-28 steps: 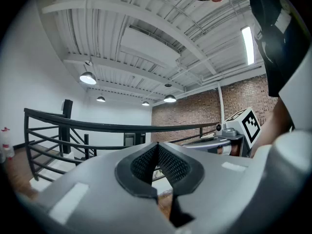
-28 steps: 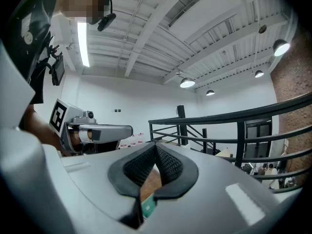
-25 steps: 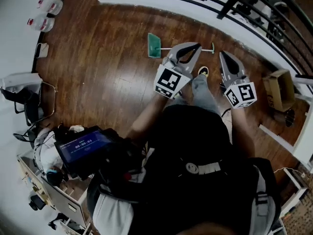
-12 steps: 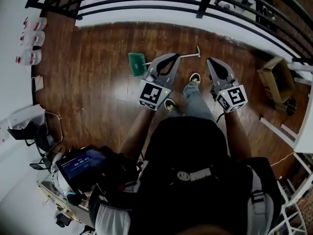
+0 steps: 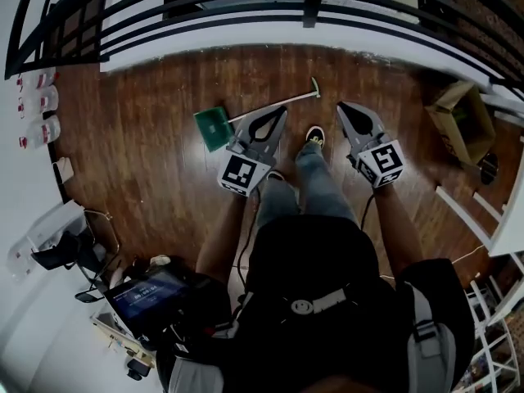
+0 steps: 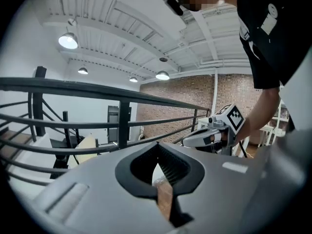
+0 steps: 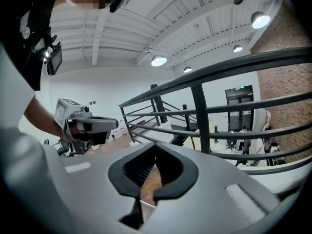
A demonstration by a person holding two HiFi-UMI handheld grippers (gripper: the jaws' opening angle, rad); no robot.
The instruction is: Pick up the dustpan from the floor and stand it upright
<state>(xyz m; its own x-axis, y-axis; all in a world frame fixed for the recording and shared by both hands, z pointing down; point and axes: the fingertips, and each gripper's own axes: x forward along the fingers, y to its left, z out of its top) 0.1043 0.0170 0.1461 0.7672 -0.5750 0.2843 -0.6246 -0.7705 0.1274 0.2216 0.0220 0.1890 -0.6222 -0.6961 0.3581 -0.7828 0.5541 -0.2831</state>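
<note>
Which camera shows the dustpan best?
The head view. The green dustpan lies on the wood floor, its long handle running behind the left hand-held gripper. Both gripper views look at railing and ceiling; neither shows it.

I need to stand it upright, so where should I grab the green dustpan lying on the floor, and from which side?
The dustpan lies flat, so probably take its long handle: the shaft is thin enough for the jaws, while the green pan end is wide and low. Come from above with the jaws across the shaft. The left gripper, shut, is nearest.
</note>
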